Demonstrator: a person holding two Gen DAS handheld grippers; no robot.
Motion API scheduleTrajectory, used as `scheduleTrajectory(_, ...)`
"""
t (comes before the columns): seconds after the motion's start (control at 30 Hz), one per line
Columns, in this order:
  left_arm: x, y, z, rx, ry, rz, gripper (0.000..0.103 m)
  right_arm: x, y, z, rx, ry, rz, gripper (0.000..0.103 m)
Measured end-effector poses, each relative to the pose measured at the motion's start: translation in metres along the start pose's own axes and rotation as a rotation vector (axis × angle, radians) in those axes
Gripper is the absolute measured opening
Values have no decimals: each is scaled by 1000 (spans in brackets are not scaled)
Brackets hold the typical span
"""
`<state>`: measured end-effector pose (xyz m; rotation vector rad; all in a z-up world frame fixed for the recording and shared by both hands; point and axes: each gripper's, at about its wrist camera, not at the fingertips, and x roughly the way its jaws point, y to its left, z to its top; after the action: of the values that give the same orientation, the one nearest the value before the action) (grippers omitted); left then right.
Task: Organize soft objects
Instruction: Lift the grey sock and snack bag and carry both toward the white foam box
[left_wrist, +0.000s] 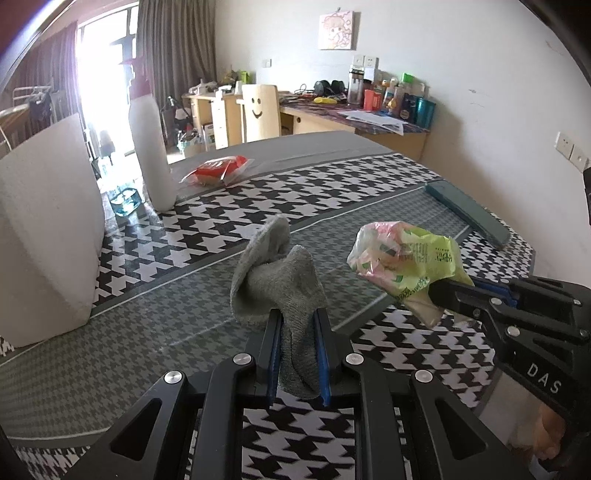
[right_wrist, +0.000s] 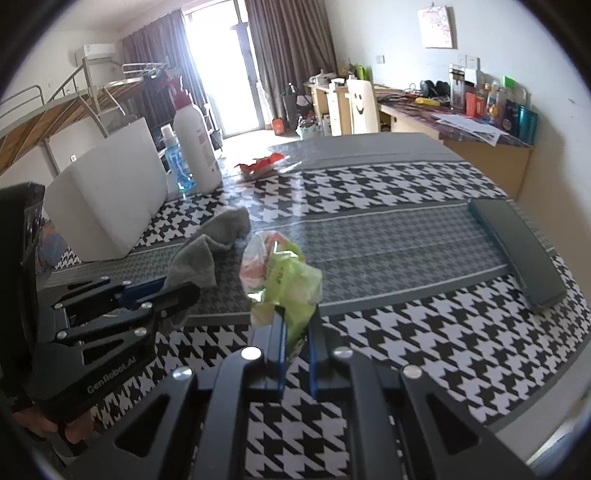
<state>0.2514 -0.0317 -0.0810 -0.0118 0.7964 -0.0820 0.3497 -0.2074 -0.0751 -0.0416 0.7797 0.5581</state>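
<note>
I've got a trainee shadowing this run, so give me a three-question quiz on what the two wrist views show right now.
1. True or false: the left gripper is shut on the grey sock.
2. What does the right gripper hold?
A. the red packet
B. the green and pink plastic bag
C. the dark flat case
3. Fill in: the white bottle with the red cap stands next to the white ____ on the houndstooth tablecloth.

Key
1. True: the sock is pinched between the fingers, lifted off the cloth.
2. B.
3. Foam block.
</note>
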Motion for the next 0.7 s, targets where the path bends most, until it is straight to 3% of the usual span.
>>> scheduleTrajectory(0.7, -65, -16, -13, 51, -137, -7, 18, -55, 8, -12, 19, -118, -25, 12)
